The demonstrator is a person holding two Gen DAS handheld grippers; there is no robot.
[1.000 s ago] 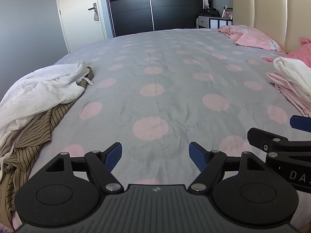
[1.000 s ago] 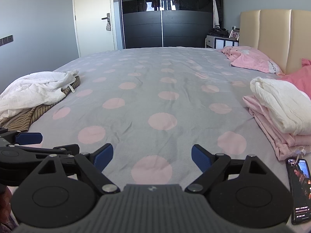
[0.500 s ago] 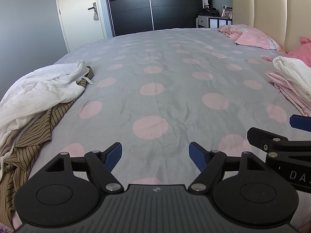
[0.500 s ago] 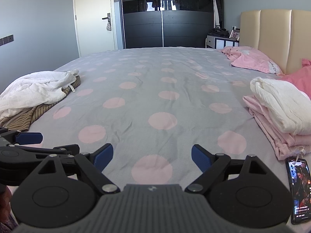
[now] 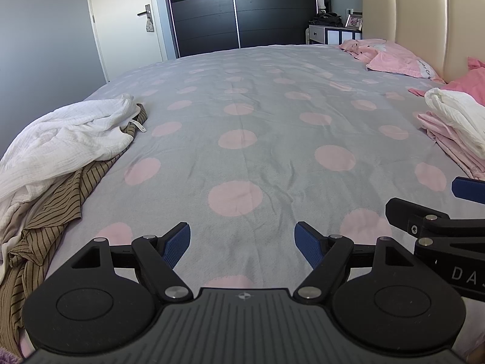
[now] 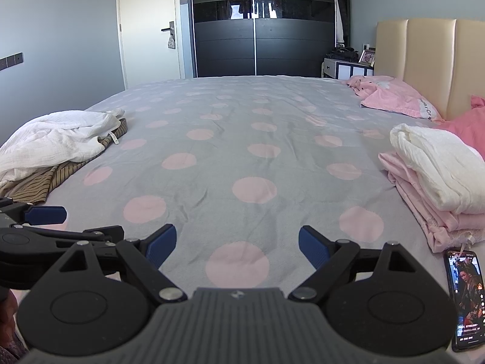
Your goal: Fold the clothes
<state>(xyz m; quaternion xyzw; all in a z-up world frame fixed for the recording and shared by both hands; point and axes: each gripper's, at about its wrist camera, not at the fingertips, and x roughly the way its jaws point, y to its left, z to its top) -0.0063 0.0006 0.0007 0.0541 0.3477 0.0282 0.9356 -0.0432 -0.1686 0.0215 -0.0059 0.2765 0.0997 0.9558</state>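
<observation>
Unfolded white garment [image 5: 63, 142] overlies striped garment [image 5: 45, 212]; phone [image 6: 465, 297] beside folded stack [image 6: 436, 182].

Two grippers [image 5: 242, 245] [image 6: 237, 242] are seen, two unfolded garments [image 5: 63, 139] [image 5: 45, 212], two folded ones [image 6: 439, 163] [image 6: 424, 209], one phone [image 6: 465, 297], and two pillows [image 6: 397, 98] [image 6: 468, 124].

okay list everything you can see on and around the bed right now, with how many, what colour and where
bedspread: one, grey with pink dots, covering the bed
white garment: one, crumpled, left edge, atop striped garment
striped garment: one, brown, left edge
folded stack: white piece on pink pieces, right side
phone: one, black, screen lit, near right
pillows: pink, by beige headboard
wardrobe: one, black, far wall
door: one, cream, far left
left gripper: open, empty
right gripper: open, empty
</observation>
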